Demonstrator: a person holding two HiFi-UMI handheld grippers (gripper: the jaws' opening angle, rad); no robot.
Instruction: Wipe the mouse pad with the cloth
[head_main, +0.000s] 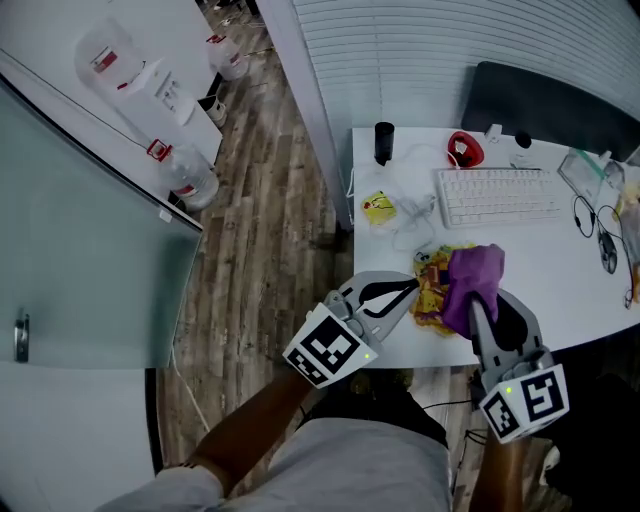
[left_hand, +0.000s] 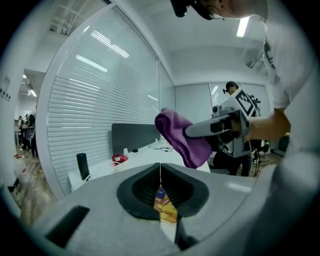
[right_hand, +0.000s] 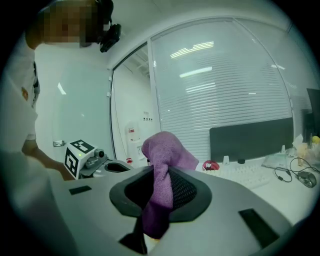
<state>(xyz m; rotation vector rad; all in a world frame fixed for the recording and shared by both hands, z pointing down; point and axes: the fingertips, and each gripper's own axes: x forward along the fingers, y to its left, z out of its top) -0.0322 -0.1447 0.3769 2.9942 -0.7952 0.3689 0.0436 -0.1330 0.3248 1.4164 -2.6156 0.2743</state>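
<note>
A colourful yellow-and-orange mouse pad (head_main: 432, 292) is at the white desk's (head_main: 540, 270) front edge, and my left gripper (head_main: 408, 291) is shut on its left edge. In the left gripper view the pad (left_hand: 165, 208) shows as a thin printed sheet pinched between the jaws of my left gripper (left_hand: 161, 196). My right gripper (head_main: 478, 306) is shut on a purple cloth (head_main: 474, 274), which bunches over the pad's right side. In the right gripper view the cloth (right_hand: 162, 165) rises out of my right gripper (right_hand: 159, 202).
On the desk lie a white keyboard (head_main: 498, 195), a red object (head_main: 464, 149), a black cylinder (head_main: 384, 142), a yellow packet (head_main: 378, 208), cables and a mouse (head_main: 608, 252). A dark screen panel (head_main: 550, 105) backs the desk. Wood floor and water bottles (head_main: 190, 175) lie to the left.
</note>
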